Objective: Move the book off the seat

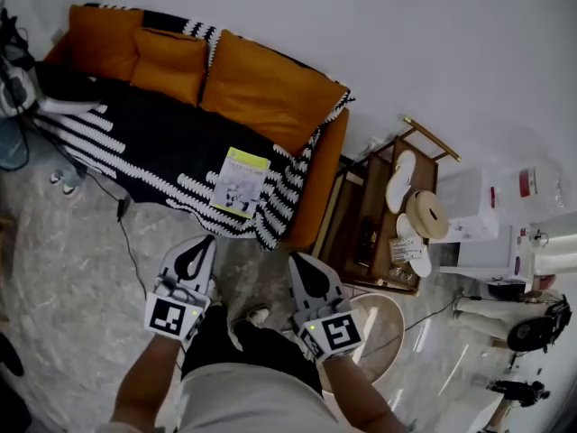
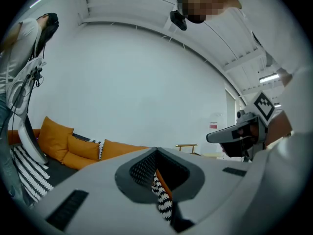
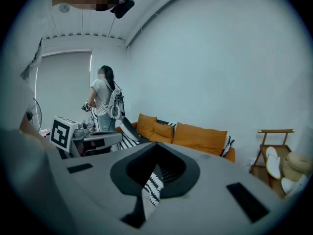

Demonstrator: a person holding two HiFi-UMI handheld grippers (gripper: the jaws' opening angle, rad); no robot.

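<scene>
Left tool [image 1: 206, 244] and right tool [image 1: 297, 262] pressed together, empty, short of sofa [image 1: 317, 183] front; book [image 1: 240, 181] flat on blanket [image 1: 135, 142] at sofa's arm end; risk: blanket pinched along with thin cover, book slipping.

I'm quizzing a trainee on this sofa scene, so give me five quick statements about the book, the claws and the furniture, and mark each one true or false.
1. The book lies on the striped blanket spread over the sofa. True.
2. The left claw is clamped on the book. False: it is shut on nothing and held short of the sofa.
3. The right claw is shut and empty. True.
4. The back cushions are blue. False: they are orange.
5. A wooden rack stands beside the sofa's arm. True.
</scene>
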